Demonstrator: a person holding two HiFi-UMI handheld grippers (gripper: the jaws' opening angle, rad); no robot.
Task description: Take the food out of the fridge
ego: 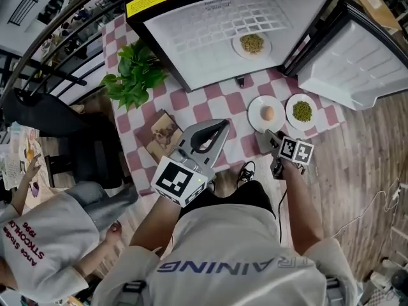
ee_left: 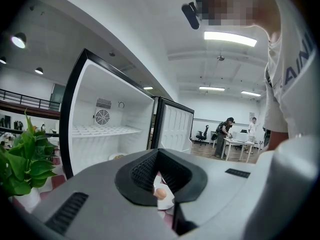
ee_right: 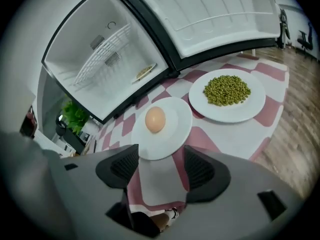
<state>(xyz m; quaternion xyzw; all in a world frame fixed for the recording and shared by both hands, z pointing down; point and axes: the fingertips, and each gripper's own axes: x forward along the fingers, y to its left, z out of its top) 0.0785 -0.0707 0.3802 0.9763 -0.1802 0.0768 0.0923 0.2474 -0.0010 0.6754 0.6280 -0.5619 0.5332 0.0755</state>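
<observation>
Head view: the left gripper (ego: pixel 223 123) is hovering shut and empty above the tablecloth's (ego: pixel 223 104) near edge; one food plate (ego: pixel 237 46) is sitting inside the fridge (ego: pixel 191 50). Left gripper view: its jaws are meeting. Right gripper view: the right gripper (ee_right: pixel 161 154) is gaping empty, the egg plate (ee_right: pixel 172 129) lying just ahead.

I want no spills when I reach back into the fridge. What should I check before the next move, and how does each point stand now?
1. Fridge door open: ok.
2. Right gripper empty, jaws apart: ok.
3. Egg plate resting on the tablecloth, ungripped: ok.
4. Plate of green peas on the tablecloth: ok.
5. All food out: not ok, one plate of food sits inside the fridge.
6. Left gripper ready to grasp: not ok, jaws together.
</observation>
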